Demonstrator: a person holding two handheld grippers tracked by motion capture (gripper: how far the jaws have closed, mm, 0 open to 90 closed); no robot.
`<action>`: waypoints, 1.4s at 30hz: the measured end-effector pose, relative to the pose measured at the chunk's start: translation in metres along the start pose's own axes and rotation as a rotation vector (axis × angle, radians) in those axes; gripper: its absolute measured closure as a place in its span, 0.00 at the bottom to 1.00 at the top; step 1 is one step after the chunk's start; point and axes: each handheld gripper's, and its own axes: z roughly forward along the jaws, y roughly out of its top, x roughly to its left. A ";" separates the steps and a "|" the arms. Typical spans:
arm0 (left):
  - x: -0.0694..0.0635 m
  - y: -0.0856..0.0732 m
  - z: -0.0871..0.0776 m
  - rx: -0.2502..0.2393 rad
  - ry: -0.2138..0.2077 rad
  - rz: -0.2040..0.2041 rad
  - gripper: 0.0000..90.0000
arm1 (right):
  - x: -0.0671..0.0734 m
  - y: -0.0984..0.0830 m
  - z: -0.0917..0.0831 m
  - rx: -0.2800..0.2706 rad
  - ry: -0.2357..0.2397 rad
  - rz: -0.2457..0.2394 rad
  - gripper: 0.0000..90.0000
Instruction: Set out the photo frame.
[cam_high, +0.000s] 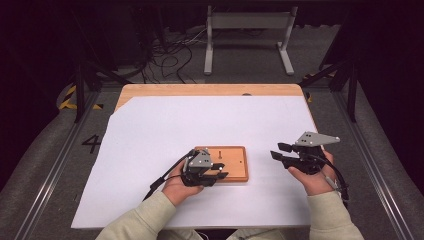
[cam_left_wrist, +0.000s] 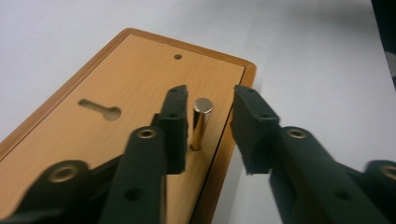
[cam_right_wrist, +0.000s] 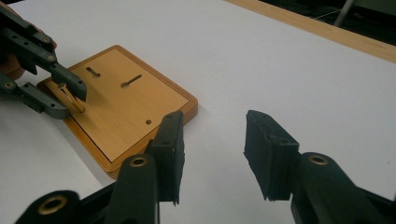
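Brass pin (cam_left_wrist: 201, 122) stood upright on the wooden board (cam_left_wrist: 140, 84), between the left gripper's (cam_left_wrist: 210, 100) parted jaws, ungripped; right gripper (cam_right_wrist: 212, 140) waited apart, open, empty.

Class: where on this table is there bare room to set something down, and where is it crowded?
Free: the white sheet beyond and left of the wooden board. Crowded: the board's near-left corner, where the left tool straddles the brass pin.

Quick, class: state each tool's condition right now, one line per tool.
Left tool: open, jaws either side of the brass pin standing in the wooden board, not clamped.
Right tool: open, holding nothing.
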 end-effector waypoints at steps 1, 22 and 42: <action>0.000 0.001 0.000 0.005 0.010 0.013 0.79 | 0.000 0.000 0.000 0.001 0.002 -0.001 0.64; 0.010 0.004 0.000 0.037 -0.018 -0.011 0.93 | 0.002 0.000 0.000 0.002 0.008 -0.008 0.66; -0.013 0.003 -0.002 0.060 0.112 0.284 0.93 | 0.005 0.000 0.003 0.010 0.009 -0.029 0.64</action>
